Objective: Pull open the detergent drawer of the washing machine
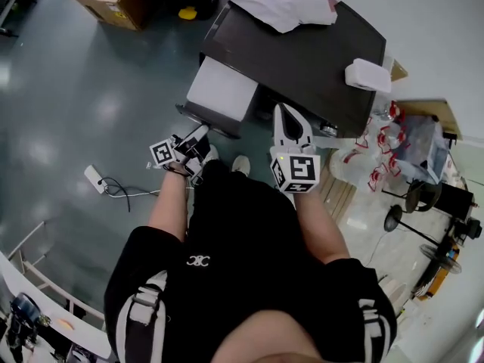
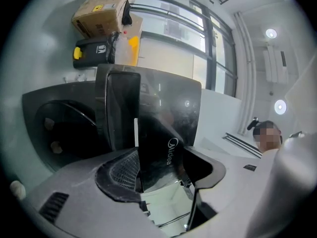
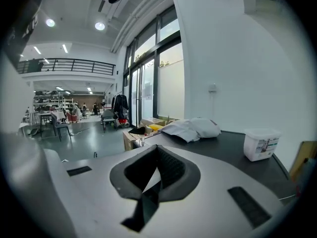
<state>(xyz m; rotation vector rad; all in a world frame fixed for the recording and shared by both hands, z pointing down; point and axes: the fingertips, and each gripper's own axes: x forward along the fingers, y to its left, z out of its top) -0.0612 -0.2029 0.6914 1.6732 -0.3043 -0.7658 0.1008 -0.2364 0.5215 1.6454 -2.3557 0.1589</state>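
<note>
Detergent drawer (image 1: 221, 89): pulled out of washing machine (image 1: 302, 59), at its front left corner. Left gripper (image 2: 161, 175): clamped on the drawer's dark front panel. Right gripper (image 3: 151, 181): jaws together, empty, near the machine's front. On the machine's top: white cloth (image 1: 276, 2), white tub (image 1: 368, 74).

White "Midea" lettering runs down the lower edge of the glossy black plastic detergent-drawer front panel (image 2: 161, 128); labels on the brown cardboard box (image 2: 101, 15) and white plastic tub (image 3: 261, 144) are too small to read.
</note>
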